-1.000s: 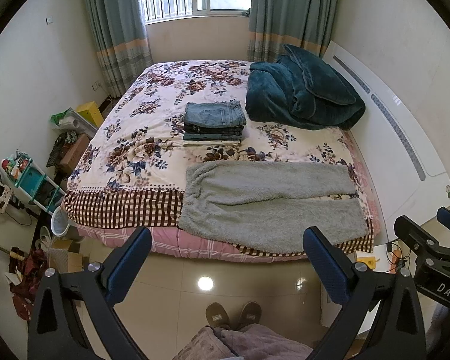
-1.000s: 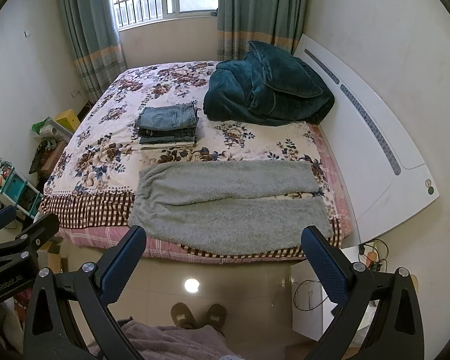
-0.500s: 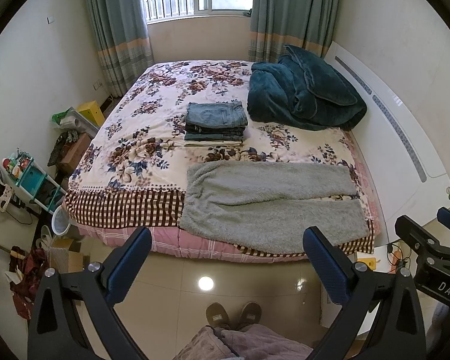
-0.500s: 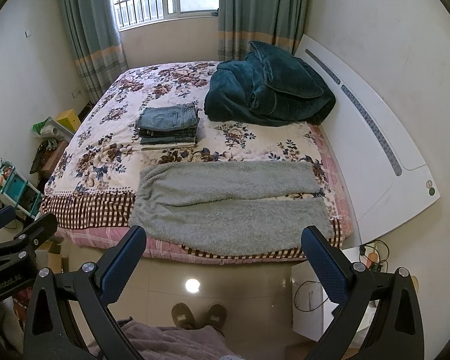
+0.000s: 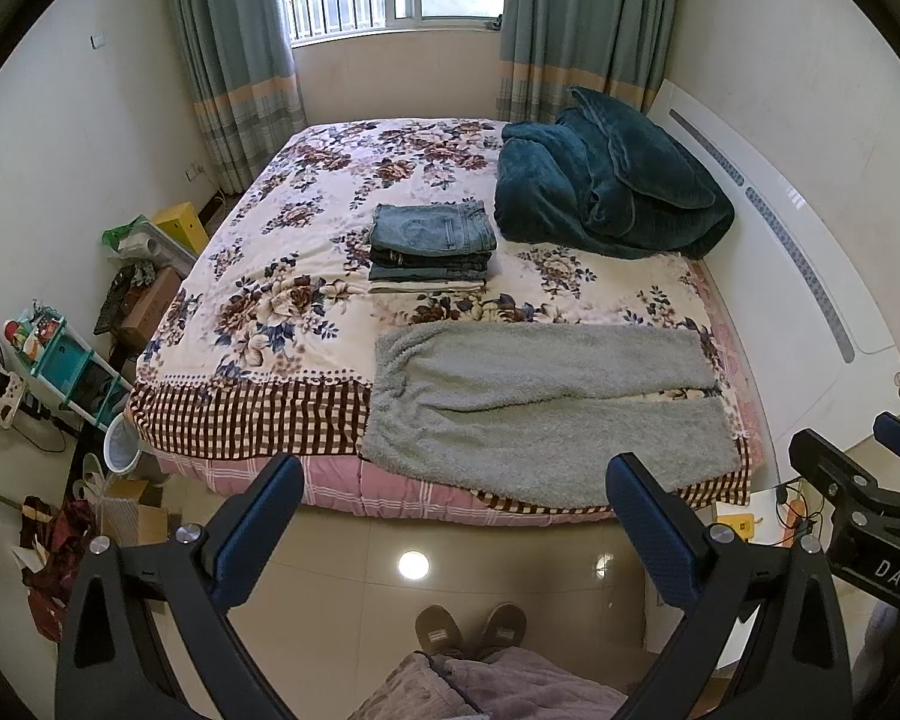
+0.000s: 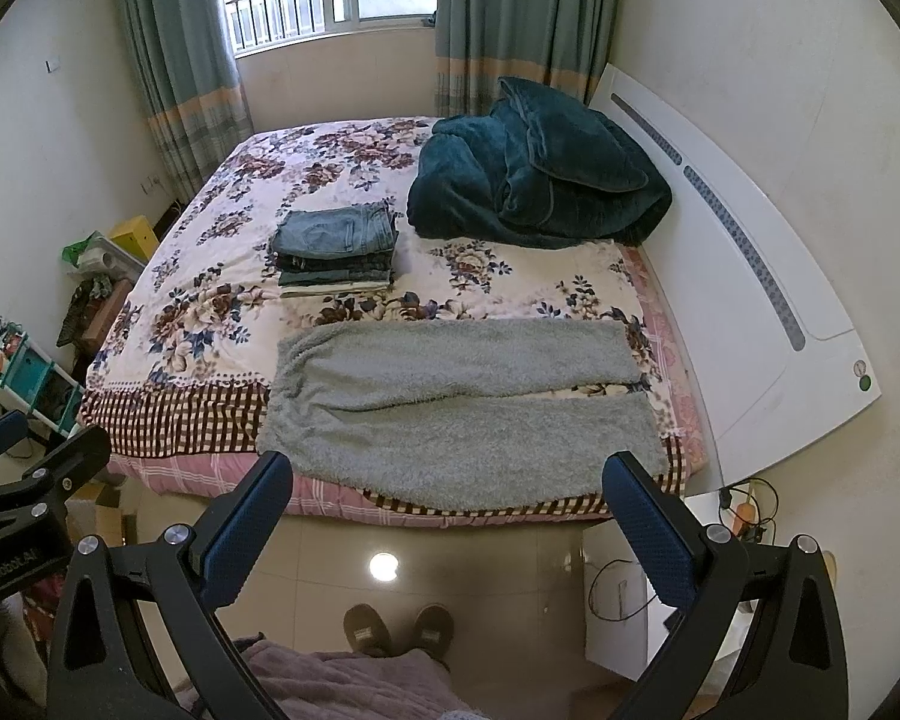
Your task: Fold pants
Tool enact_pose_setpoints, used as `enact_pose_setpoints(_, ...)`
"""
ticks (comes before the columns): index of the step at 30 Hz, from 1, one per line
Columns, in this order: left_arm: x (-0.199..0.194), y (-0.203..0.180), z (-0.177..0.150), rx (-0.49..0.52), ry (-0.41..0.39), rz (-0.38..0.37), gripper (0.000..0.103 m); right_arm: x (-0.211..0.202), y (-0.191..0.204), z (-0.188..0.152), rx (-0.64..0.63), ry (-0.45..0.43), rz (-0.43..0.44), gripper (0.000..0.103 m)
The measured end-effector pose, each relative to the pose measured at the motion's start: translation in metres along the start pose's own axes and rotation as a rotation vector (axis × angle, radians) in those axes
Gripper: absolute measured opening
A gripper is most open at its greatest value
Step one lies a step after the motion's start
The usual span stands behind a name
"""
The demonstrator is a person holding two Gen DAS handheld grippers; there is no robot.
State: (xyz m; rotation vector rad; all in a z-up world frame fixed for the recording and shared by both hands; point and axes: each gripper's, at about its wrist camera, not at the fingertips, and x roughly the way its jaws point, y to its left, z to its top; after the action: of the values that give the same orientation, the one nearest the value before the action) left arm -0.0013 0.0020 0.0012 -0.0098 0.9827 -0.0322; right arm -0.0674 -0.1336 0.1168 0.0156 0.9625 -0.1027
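Grey fleece pants (image 5: 540, 402) lie flat across the near edge of the bed (image 5: 252, 420), waist to the left, legs to the right; they also show in the right wrist view (image 6: 456, 408). My left gripper (image 5: 453, 480) is open and empty, held above the floor in front of the bed, short of the pants. My right gripper (image 6: 447, 477) is likewise open and empty, at about the same distance. A stack of folded jeans (image 5: 429, 246) sits mid-bed behind the pants and shows in the right wrist view too (image 6: 336, 252).
A dark teal blanket (image 5: 606, 186) is heaped at the back right by the white headboard (image 5: 810, 276). Boxes, a shelf and clutter (image 5: 60, 372) line the floor on the left. A small white table with cables (image 6: 618, 594) stands at the right. My slippered feet (image 5: 468, 630) are on the tiled floor.
Both views have shifted very slightly; the grippers stay open and the pants have not moved.
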Motion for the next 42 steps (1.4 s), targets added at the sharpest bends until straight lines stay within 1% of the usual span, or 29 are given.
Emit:
enact_pose_setpoints(6, 0.005, 0.003, 0.002, 0.002, 0.003, 0.000, 0.103, 0.019, 0.003, 0.004, 0.031, 0.018, -0.031, 0.103)
enact_pose_setpoints(10, 0.024, 0.013, 0.008, -0.001, -0.022, 0.027, 0.103, 0.050, 0.004, 0.014, 0.060, 0.025, -0.088, 0.103)
enact_pose_setpoints(14, 0.065, 0.017, 0.023, 0.034, -0.037, 0.078, 0.103, 0.100, -0.003, 0.030, 0.082, 0.034, -0.188, 0.103)
enact_pose_setpoints(16, 0.091, 0.018, 0.032, 0.044, -0.028, 0.095, 0.103, 0.130, -0.015, 0.038, 0.106, 0.047, -0.206, 0.103)
enact_pose_setpoints(18, 0.122, 0.019, 0.043, 0.039, 0.004, 0.122, 0.103, 0.162, -0.029, 0.050, 0.123, 0.046, -0.217, 0.103)
enact_pose_setpoints(19, 0.140, 0.018, 0.048, 0.034, 0.023, 0.125, 0.103, 0.182, -0.037, 0.057, 0.130, 0.059, -0.226, 0.103)
enact_pose_setpoints(22, 0.190, 0.012, 0.068, 0.024, 0.076, 0.162, 0.103, 0.249, -0.065, 0.083, 0.166, 0.102, -0.219, 0.103)
enact_pose_setpoints(24, 0.224, 0.008, 0.080, 0.008, 0.108, 0.193, 0.103, 0.304, -0.091, 0.102, 0.200, 0.138, -0.198, 0.103)
enact_pose_setpoints(26, 0.265, 0.004, 0.094, -0.018, 0.160, 0.223, 0.103, 0.353, -0.115, 0.118, 0.226, 0.171, -0.196, 0.103)
enact_pose_setpoints(28, 0.312, 0.001, 0.110, -0.061, 0.223, 0.257, 0.103, 0.416, -0.143, 0.136, 0.250, 0.219, -0.191, 0.103)
enact_pose_setpoints(29, 0.338, 0.002, 0.118, -0.095, 0.258, 0.272, 0.103, 0.445, -0.155, 0.145, 0.261, 0.234, -0.183, 0.103)
enact_pose_setpoints(30, 0.360, 0.003, 0.124, -0.127, 0.293, 0.278, 0.103, 0.485, -0.169, 0.154, 0.273, 0.262, -0.181, 0.103)
enact_pose_setpoints(33, 0.434, 0.007, 0.137, -0.254, 0.405, 0.286, 0.103, 0.584, -0.208, 0.174, 0.316, 0.333, -0.186, 0.103)
enact_pose_setpoints(34, 0.467, 0.012, 0.140, -0.321, 0.451, 0.280, 0.103, 0.611, -0.220, 0.179, 0.329, 0.352, -0.198, 0.103)
enact_pose_setpoints(35, 0.485, 0.013, 0.141, -0.354, 0.481, 0.288, 0.103, 0.647, -0.235, 0.183, 0.357, 0.374, -0.204, 0.103)
enact_pose_setpoints(36, 0.517, 0.019, 0.143, -0.408, 0.522, 0.295, 0.103, 0.673, -0.245, 0.187, 0.376, 0.392, -0.201, 0.103)
enact_pose_setpoints(38, 0.565, 0.024, 0.145, -0.490, 0.581, 0.302, 0.103, 0.732, -0.270, 0.191, 0.436, 0.445, -0.194, 0.103)
enact_pose_setpoints(39, 0.591, 0.030, 0.145, -0.543, 0.611, 0.295, 0.103, 0.766, -0.280, 0.193, 0.457, 0.477, -0.199, 0.103)
enact_pose_setpoints(42, 0.659, 0.049, 0.140, -0.727, 0.677, 0.258, 0.103, 0.837, -0.305, 0.197, 0.532, 0.529, -0.196, 0.103)
